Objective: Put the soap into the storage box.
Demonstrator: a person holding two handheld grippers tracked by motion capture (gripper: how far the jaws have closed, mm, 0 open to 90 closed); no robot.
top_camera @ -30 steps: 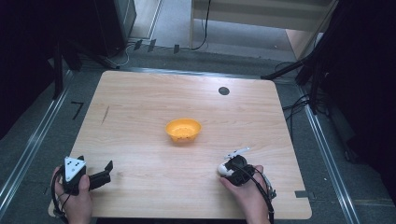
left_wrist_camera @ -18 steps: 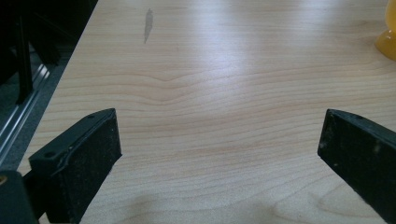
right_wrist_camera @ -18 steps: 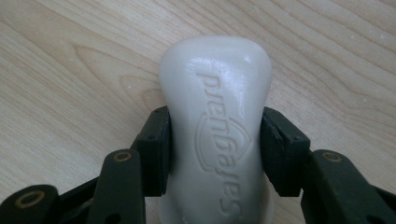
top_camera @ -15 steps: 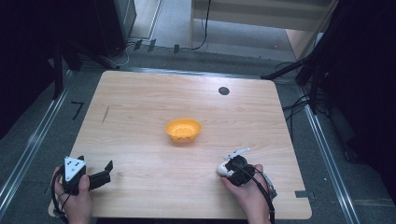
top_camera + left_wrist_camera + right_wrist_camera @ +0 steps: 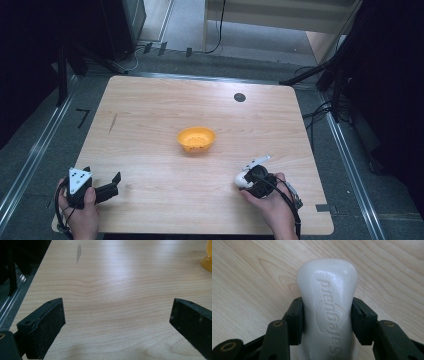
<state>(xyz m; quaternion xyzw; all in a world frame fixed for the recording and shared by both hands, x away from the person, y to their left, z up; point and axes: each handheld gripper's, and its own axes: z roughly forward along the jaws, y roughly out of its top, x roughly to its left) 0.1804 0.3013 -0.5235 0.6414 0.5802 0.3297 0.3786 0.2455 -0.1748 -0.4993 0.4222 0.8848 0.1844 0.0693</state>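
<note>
My right gripper is shut on a white bar of soap with raised lettering, its pads pressing both long sides just above the wooden table. From above, the same soap and right gripper sit near the table's front right, with a hand behind them. The left gripper rests at the front left corner, open, and the left gripper view shows bare wood between its jaws. An orange bowl stands at the table's middle, apart from both grippers; its edge shows in the left gripper view.
A small black round mark lies near the table's far edge. A dark streak marks the wood at the left. Metal rails run along both sides of the table, with cables on the floor beyond.
</note>
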